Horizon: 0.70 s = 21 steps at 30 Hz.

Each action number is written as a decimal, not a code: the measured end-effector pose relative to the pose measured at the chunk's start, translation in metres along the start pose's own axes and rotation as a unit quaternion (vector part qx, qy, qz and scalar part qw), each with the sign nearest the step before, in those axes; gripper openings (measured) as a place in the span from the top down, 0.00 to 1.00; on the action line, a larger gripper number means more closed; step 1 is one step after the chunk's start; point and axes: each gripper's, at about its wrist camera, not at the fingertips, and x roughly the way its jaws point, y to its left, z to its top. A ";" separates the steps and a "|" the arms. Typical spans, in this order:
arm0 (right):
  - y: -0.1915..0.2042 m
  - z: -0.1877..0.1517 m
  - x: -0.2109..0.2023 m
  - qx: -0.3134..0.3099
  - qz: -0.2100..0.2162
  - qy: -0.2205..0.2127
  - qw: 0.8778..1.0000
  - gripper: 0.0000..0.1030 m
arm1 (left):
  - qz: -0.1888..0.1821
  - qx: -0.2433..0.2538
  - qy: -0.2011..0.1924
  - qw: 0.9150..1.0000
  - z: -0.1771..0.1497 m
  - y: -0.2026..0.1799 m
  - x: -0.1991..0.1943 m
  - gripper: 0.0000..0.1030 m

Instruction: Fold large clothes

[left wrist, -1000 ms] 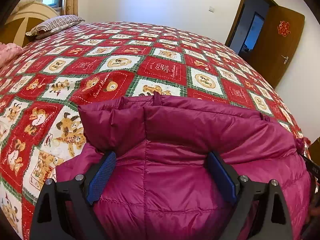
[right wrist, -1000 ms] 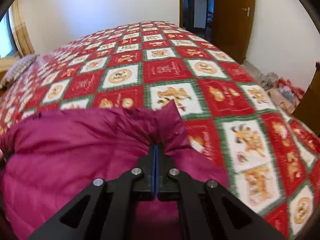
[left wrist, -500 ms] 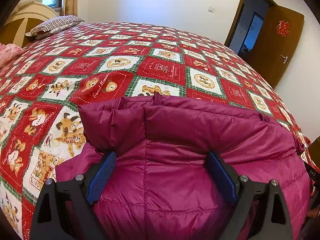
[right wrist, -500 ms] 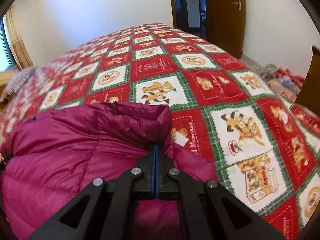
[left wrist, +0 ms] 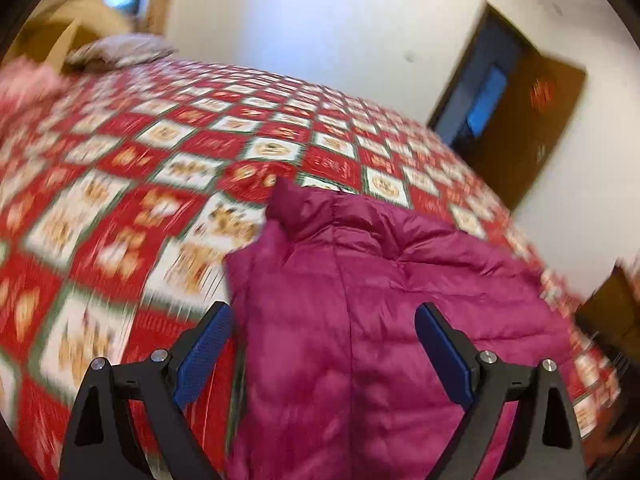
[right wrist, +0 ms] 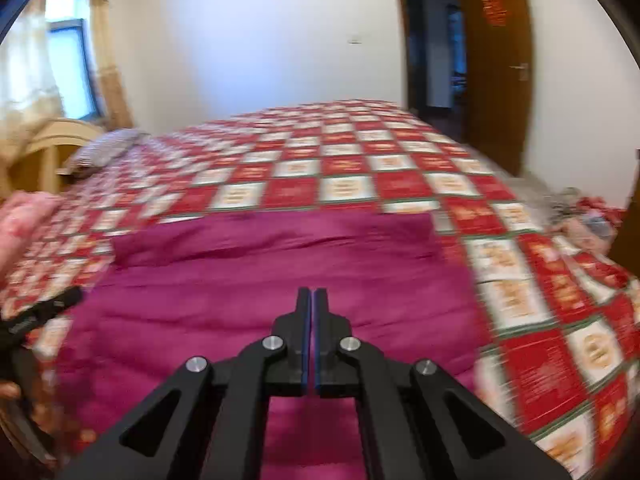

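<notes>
A magenta down jacket point(left wrist: 384, 320) lies folded on the bed, its collar end pointing away; it also shows in the right wrist view point(right wrist: 280, 272). My left gripper point(left wrist: 320, 344) is open, its blue pads apart above the jacket's near left part, holding nothing. My right gripper point(right wrist: 312, 304) is shut with its jaws pressed together above the jacket's middle, with no cloth visible between them. The left gripper's body shows at the left edge of the right wrist view point(right wrist: 36, 316).
The bed carries a red, white and green patchwork quilt point(right wrist: 360, 168). A striped pillow point(right wrist: 104, 148) and wooden headboard point(right wrist: 52, 148) are at the far left. An open brown door point(right wrist: 496, 60) is far right. Clutter point(right wrist: 580, 212) lies on the floor right of the bed.
The right gripper let go of the jacket corner and pulled back and up, jaws still shut. The left gripper swung left and lifted; both views are motion-blurred.
</notes>
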 end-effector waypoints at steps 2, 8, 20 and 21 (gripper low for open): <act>0.025 -0.006 0.012 -0.005 0.030 0.013 0.999 1.00 | 0.008 -0.017 0.000 1.000 -0.011 0.005 -0.005 0.10; 0.050 -0.039 0.059 -0.008 0.021 0.056 0.998 1.00 | 0.030 -0.033 0.012 0.999 -0.034 0.011 0.001 0.10; 0.045 -0.057 0.070 -0.004 0.023 0.055 0.998 1.00 | 0.025 -0.050 0.021 0.998 -0.045 0.005 0.026 0.07; 0.045 -0.058 0.069 -0.005 0.023 0.054 0.998 1.00 | 0.000 -0.062 0.022 0.998 -0.043 0.005 0.029 0.07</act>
